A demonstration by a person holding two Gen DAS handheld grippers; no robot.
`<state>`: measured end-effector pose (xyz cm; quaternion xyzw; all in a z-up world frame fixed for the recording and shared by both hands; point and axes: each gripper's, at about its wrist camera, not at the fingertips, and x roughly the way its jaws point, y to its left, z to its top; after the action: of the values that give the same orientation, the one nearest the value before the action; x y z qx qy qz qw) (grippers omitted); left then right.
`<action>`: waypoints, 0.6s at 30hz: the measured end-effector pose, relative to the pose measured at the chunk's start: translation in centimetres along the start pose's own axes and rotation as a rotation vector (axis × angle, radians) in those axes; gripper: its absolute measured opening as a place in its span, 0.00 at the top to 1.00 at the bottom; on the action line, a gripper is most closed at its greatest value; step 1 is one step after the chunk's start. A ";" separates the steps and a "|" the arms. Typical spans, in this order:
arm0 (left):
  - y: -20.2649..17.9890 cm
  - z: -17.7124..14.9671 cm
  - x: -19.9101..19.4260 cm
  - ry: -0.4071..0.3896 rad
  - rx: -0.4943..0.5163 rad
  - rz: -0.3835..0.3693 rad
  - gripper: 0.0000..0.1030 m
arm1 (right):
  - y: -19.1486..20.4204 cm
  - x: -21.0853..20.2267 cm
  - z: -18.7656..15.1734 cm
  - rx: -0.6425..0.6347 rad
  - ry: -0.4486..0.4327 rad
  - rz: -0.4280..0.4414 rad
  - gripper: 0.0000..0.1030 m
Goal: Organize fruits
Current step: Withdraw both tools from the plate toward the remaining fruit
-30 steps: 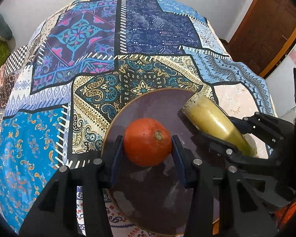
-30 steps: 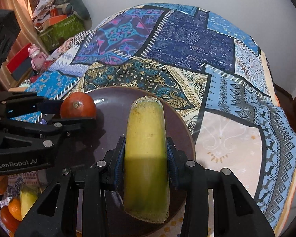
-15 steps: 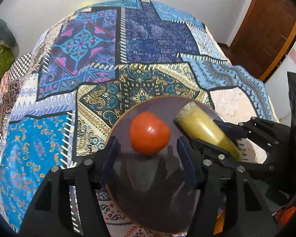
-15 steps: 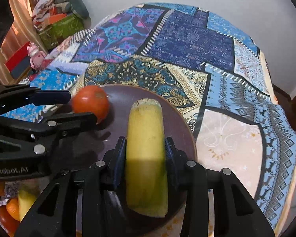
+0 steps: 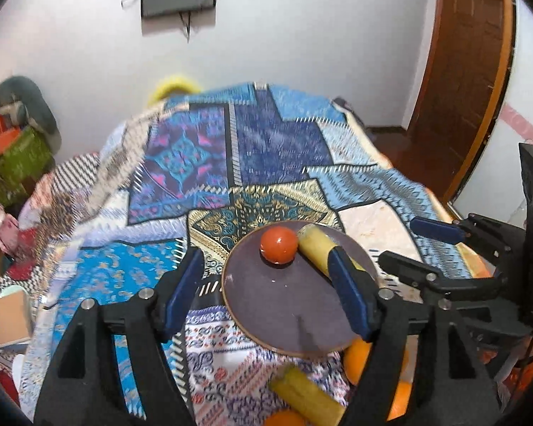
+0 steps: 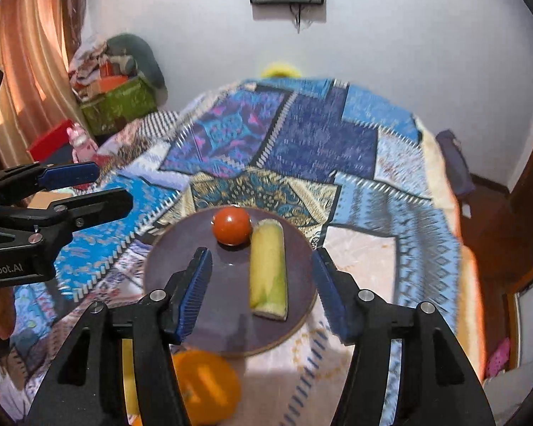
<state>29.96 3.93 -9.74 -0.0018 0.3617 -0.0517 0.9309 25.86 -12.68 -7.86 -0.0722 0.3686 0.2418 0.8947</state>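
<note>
Jaws clear above plated tomato (image 5: pixel 279 244)

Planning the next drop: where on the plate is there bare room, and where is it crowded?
Free: the plate's near and left part, this side of the red-orange fruit and left of the yellow piece. Crowded: its far edge, where those two sit close together, and the cloth just below its near rim, where an orange lies.

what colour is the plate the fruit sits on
Dark purple-brown with a thin tan rim: the plate shows best in the right wrist view.
</note>
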 end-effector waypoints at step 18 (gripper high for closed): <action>-0.8 -11.2 -8.1 0.067 -0.035 -0.013 0.22 | 3.3 -8.0 -8.6 0.054 -0.011 0.017 0.35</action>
<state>16.42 4.27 -12.51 -0.0188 0.3935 -0.0516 0.9177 14.02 -15.50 -8.31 -0.0435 0.3705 0.2400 0.8962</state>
